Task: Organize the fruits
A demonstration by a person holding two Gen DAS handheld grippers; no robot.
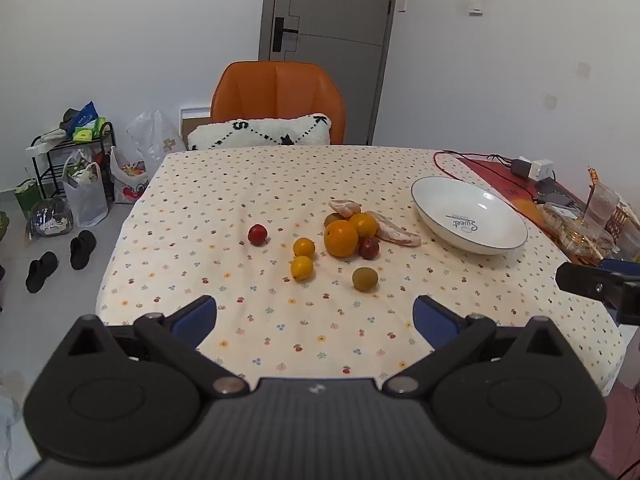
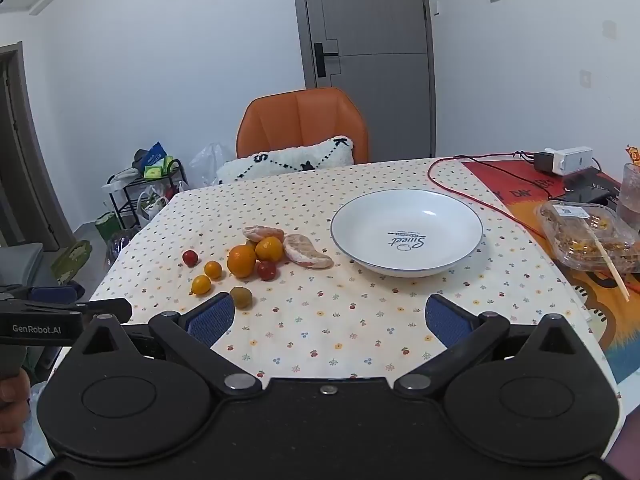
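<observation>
Centrally, fruits [image 1: 341,237] cluster on the tablecloth [image 1: 280,320], left of the empty bowl [image 2: 407,232]; one greenish fruit is half-hidden behind. Left gripper [image 1: 315,314] and right gripper [image 2: 330,318]: fingers spread, grasping nothing.

Left tool [image 1: 315,316] open, empty; fruits [image 1: 341,238] beside white bowl [image 1: 470,216].

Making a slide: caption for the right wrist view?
Open right gripper facing scattered fruit and an empty white plate.
</observation>
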